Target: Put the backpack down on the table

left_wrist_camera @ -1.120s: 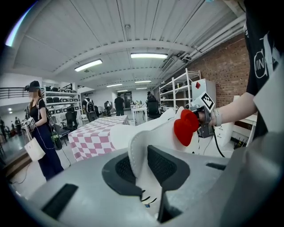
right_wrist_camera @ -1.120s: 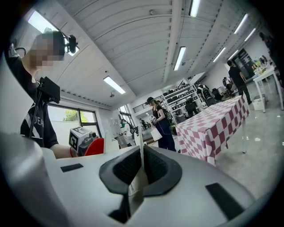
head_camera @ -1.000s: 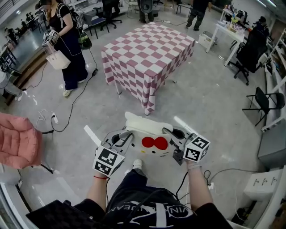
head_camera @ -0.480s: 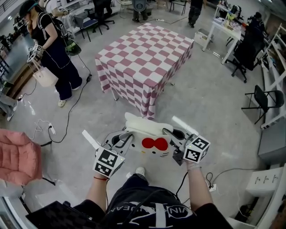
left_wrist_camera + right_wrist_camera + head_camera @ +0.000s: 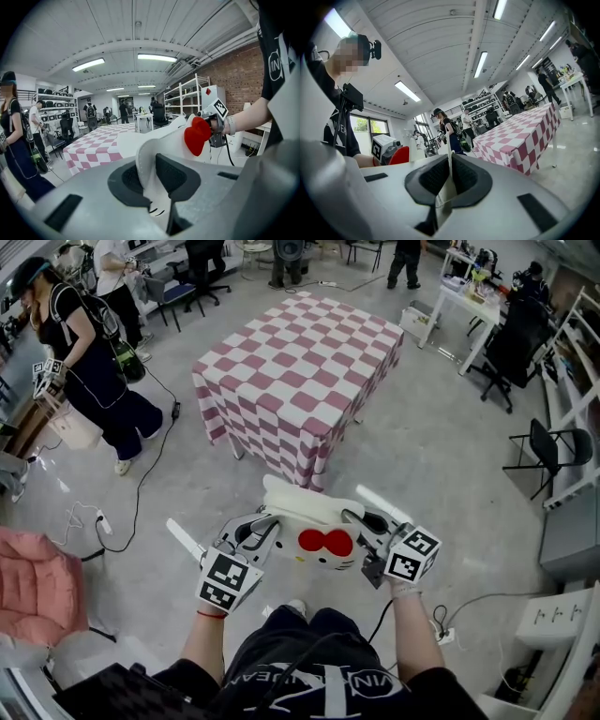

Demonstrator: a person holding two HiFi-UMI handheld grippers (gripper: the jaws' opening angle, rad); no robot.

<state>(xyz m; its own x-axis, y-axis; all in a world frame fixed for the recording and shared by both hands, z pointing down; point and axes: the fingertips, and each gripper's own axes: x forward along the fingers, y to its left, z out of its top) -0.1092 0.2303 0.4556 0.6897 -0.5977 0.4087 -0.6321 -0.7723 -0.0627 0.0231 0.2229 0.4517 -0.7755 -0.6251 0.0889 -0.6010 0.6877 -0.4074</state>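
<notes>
Backpack short of checkered table

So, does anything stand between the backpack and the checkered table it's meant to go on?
Nothing visible does. The backpack, clamped by the left gripper and the right gripper, faces the table at its near corner across bare floor. A person carrying a bag stands well off to the left, out of that path.
</notes>
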